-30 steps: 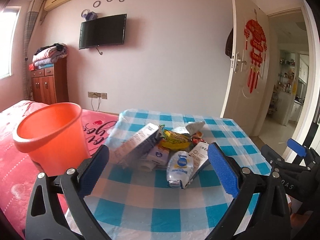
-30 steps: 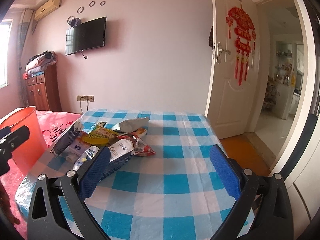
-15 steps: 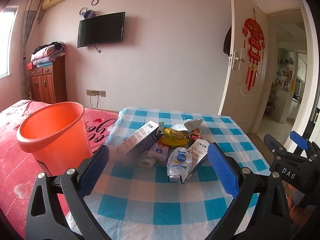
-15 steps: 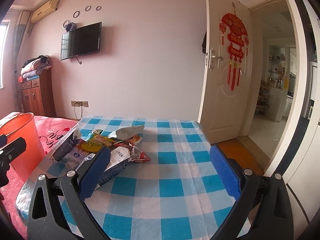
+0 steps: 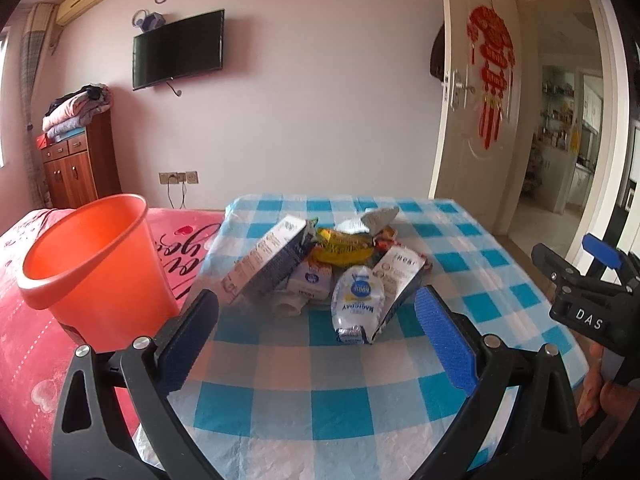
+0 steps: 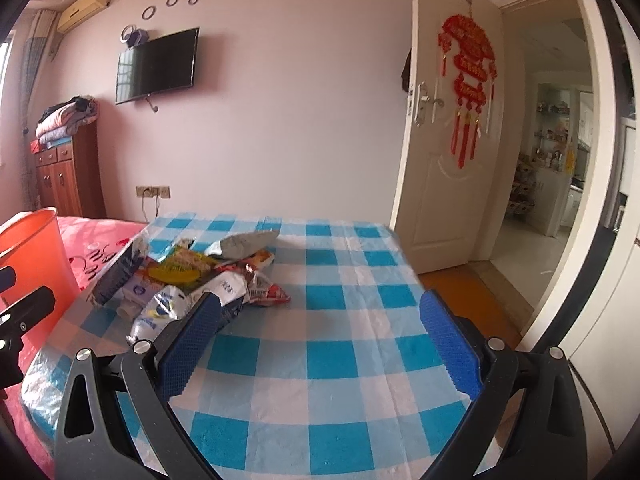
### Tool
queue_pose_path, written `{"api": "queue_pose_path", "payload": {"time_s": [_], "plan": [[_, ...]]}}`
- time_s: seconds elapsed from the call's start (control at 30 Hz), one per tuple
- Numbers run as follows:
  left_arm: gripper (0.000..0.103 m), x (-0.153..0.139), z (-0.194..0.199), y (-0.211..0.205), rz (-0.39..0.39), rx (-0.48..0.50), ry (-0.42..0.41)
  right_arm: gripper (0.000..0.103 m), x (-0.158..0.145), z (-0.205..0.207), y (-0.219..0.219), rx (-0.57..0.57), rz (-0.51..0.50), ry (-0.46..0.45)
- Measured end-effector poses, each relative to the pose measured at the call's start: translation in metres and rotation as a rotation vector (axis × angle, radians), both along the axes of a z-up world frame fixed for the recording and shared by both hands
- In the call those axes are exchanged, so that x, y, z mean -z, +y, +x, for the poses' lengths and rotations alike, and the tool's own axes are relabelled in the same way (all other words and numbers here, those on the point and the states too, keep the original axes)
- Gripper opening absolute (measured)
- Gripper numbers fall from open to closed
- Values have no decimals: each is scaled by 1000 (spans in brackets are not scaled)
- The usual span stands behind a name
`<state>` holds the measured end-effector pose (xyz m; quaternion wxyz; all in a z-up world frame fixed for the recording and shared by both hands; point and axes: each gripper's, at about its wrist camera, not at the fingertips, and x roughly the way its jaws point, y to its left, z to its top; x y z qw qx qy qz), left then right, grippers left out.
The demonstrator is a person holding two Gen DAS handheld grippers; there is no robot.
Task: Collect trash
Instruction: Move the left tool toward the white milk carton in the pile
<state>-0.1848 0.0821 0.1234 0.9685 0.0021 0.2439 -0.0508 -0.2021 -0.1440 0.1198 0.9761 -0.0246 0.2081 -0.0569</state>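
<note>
Orange plastic bin [image 5: 94, 268] is noted at the left in the left wrist view, standing on the red bed [image 5: 24, 360] just beside the desk [image 5: 320, 380] with its blue-checked cloth. The trash pile [image 5: 328, 268] is seen heaped mid-desk, straight ahead of the left tool [image 5: 316, 336], whose jaws are spread wide with nothing between them. A white pouch [image 5: 357, 304] lies nearest, its long axis running roughly toward the camera. The right tool [image 5: 580, 280] is glimpsed at the right edge; its state cannot be told there.

In the right wrist view, the trash pile [image 6: 196, 280] is placed ahead and to the left of the right tool [image 6: 320, 340], also released and empty; its left pad overlaps the pile's near edge in the picture. The bin [image 6: 32, 256] sits far left.

The left tool is judged better lined up: pile dead ahead, bin on its own side.
</note>
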Motion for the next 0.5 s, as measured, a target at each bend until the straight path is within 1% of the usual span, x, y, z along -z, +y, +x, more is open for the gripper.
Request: {"api": "queue_pose_path", "payload": {"time_s": [0.1,0.2,0.33,0.4,0.47,0.5], "plan": [[99,8,7,-1,9,12,27,98,11,11,-8,-34,40,44],[99,16,19,0,15,13,68,98,24,21,-19,-74,104,91],[97,24,41,9,-26,4,135,98,40,36,-37,-135,206,164],[97,24,51,12,-32,5,150,98,44,43,-43,-158,245,189],[97,23,63,15,2,33,160,98,51,55,-49,-206,307,238],[97,24,71,17,45,36,158,98,55,60,-52,-230,337,259]]}}
